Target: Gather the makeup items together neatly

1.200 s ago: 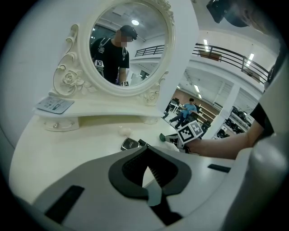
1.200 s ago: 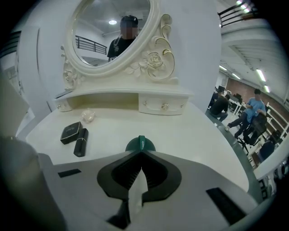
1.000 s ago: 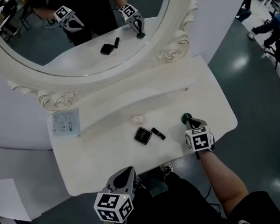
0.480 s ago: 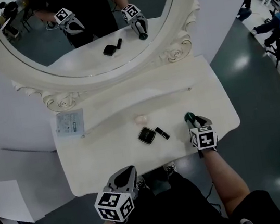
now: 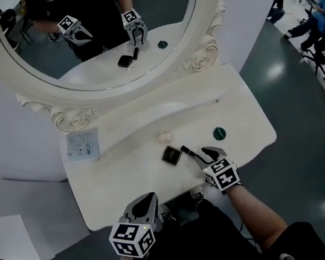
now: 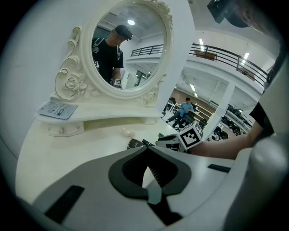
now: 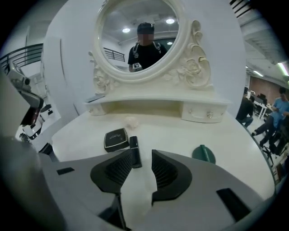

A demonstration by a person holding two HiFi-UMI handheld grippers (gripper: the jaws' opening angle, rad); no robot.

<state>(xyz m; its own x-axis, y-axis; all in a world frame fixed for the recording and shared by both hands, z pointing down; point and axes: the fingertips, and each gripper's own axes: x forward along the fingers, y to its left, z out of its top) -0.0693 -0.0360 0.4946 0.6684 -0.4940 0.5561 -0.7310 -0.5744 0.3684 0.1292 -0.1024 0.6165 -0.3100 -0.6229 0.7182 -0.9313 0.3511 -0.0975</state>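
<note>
A black square compact [image 5: 169, 155] and a black lipstick tube [image 5: 187, 152] lie side by side near the dressing table's [image 5: 128, 184] front edge. A pale puff [image 5: 165, 137] sits just behind them. A round green item [image 5: 219, 133] lies apart to the right. My right gripper [image 5: 206, 152] is open, right of the lipstick. In the right gripper view the lipstick's [image 7: 134, 151] near end lies between the jaws, close to the left one, and the pads do not press it. My left gripper [image 5: 145, 204] hangs shut and empty off the front edge.
A raised shelf [image 5: 147, 113] runs along the back under the oval mirror [image 5: 97, 26]. A pale blue packet [image 5: 82, 143] lies on the shelf's left end. The table's front edge is just under both grippers. People sit at desks far off to the right.
My right gripper has let go of the green item, opened, and moved left to the lipstick. The green item stays where it was set. The left gripper has not moved.
</note>
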